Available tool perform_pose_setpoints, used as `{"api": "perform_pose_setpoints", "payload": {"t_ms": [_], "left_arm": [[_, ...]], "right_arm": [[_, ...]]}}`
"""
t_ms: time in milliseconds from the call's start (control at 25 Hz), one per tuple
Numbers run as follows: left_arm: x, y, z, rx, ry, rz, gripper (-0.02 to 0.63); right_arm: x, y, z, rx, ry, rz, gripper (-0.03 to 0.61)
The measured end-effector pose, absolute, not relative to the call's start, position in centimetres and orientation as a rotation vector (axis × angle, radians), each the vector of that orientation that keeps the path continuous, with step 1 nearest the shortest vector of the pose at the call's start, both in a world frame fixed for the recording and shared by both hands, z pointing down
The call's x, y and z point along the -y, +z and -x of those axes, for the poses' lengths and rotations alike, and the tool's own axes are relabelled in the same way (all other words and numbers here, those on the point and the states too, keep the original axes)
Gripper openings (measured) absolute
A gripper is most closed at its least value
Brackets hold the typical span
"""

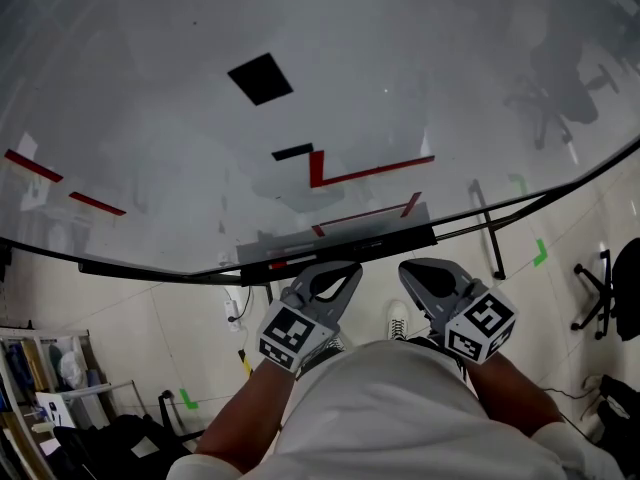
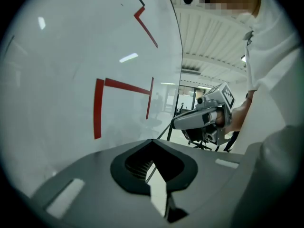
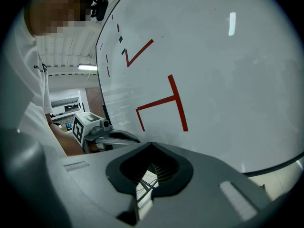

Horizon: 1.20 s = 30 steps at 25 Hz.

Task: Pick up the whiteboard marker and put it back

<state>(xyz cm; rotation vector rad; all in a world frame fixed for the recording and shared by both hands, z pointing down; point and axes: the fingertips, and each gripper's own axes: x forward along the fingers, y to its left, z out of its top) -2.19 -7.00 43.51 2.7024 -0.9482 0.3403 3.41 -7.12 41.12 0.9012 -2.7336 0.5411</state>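
Hovering side by side by the whiteboard (image 1: 400, 58), left claw (image 1: 350, 269) and right claw (image 1: 407, 267) pinched together, empty.

**Desk:** What hangs in shot?

**Photographer:** A whiteboard (image 1: 400, 48), seen from above. A black square (image 1: 260, 78) sits near its middle, angled red lines (image 1: 370, 171) run closer to its bottom edge, and a red strip (image 1: 33, 166) lies by its left edge.

**Desk:** And off it?

**Photographer:** Tiled floor (image 1: 180, 318). There is a green tape mark (image 1: 540, 253) and an office chair (image 1: 595, 293) past the bottom right corner, and cluttered shelves (image 1: 45, 368) past the bottom left.
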Motion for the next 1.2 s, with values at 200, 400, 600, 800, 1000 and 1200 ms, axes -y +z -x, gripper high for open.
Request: {"api": "perform_pose_setpoints", "payload": {"t_ms": [200,400,600,800,1000,1200], "left_arm": [[6.5,41.3,2.5,0.948,0.189,-2.798,0.015],[5.6,39.6,3.4,0.953,0.057,-2.766,0.016],[5.0,40.4,4.4,0.994,0.102,-2.756,0.016],[5.0,40.7,5.4,1.009,0.11,-2.73,0.017],[3.8,40.9,6.9,1.007,0.167,-2.696,0.016],[1.5,40.7,8.2,0.949,0.189,-2.768,0.015]], "right_arm": [[7.1,41.0,-3.1,2.737,0.542,-0.896,0.002],[7.0,41.1,-3.0,2.732,0.543,-0.896,0.002],[6.9,41.0,-2.4,2.734,0.537,-0.892,0.002],[6.7,40.8,-1.4,2.728,0.528,-0.899,0.002],[5.6,40.4,-0.1,2.706,0.518,-0.953,0.002],[3.1,40.6,0.9,2.685,0.525,-1.049,0.002]]}}
